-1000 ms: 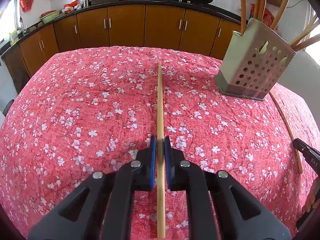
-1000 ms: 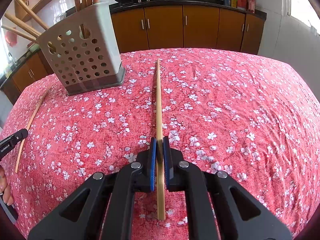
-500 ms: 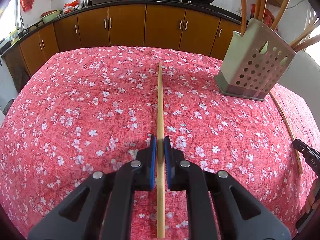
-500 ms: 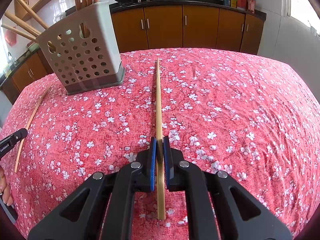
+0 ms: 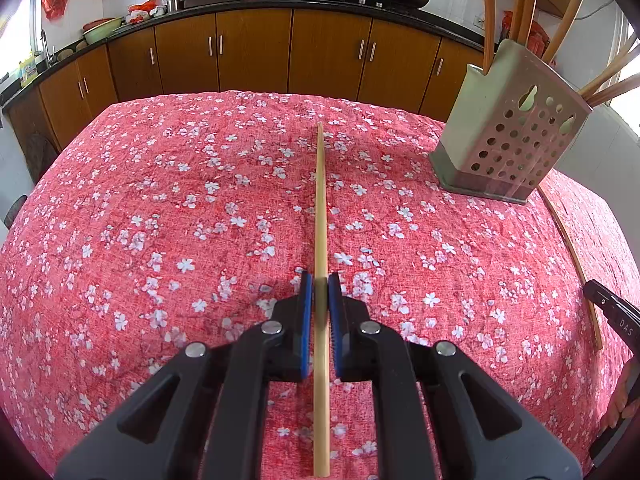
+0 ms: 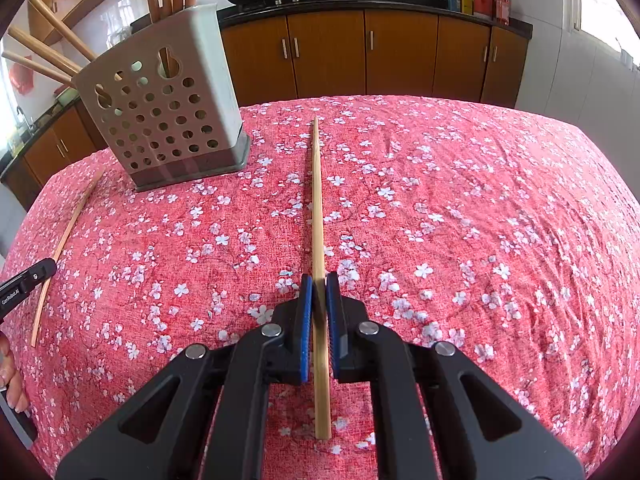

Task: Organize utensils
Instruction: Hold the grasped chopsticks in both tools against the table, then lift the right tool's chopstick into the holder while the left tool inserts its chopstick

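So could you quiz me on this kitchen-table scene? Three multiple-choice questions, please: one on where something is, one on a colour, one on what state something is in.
1. Where does the perforated utensil holder stand, seen from the right gripper's camera?
A. Far left on the table
B. Far right on the table
C. On the counter

2. What colour is the tablecloth?
A. Plain blue
B. Red with white flowers
C. Green striped

3. What is the left gripper doing?
A. Standing wide open
B. Shut on a spoon
C. Shut on a chopstick

Answers:
1. A, since the holder sits up and left of the right gripper.
2. B, as small white blossoms cover the red cloth.
3. C, because its blue pads press on the bamboo chopstick.
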{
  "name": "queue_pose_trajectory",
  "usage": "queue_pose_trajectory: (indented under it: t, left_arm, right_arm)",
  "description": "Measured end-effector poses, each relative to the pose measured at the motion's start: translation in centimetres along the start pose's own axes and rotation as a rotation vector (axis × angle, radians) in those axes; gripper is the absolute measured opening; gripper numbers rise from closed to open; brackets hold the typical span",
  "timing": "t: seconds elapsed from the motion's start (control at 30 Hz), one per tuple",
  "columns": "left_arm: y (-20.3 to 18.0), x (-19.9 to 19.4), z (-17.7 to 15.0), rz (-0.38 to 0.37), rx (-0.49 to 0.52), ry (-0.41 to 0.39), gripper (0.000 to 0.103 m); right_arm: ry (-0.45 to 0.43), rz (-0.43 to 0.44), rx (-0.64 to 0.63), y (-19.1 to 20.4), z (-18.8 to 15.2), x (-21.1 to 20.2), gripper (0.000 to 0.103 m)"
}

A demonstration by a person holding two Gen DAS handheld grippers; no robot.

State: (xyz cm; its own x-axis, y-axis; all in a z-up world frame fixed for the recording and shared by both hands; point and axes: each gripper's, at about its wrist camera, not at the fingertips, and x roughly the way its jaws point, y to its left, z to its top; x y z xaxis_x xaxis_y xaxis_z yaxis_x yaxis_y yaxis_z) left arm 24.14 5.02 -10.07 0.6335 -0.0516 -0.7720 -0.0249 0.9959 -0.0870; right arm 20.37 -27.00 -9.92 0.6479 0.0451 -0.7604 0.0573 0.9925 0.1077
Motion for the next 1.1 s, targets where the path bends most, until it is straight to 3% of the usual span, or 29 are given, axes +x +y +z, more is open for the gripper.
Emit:
queue_pose_trajectory:
  t: [0.73, 1.1]
  left_arm:
    - [-0.1, 0.0, 0.3, 0.007, 0.002, 0.002, 0.01]
    - [-1.6, -1.7, -1.7, 0.027, 0.088, 0.011, 0.011]
  right_arm:
    - [0.0, 0.0, 0.002, -0.1, 0.0, 0.0, 0.009]
    - [0.0, 0.018, 0.021, -0.1, -1.1, -1.2, 0.009]
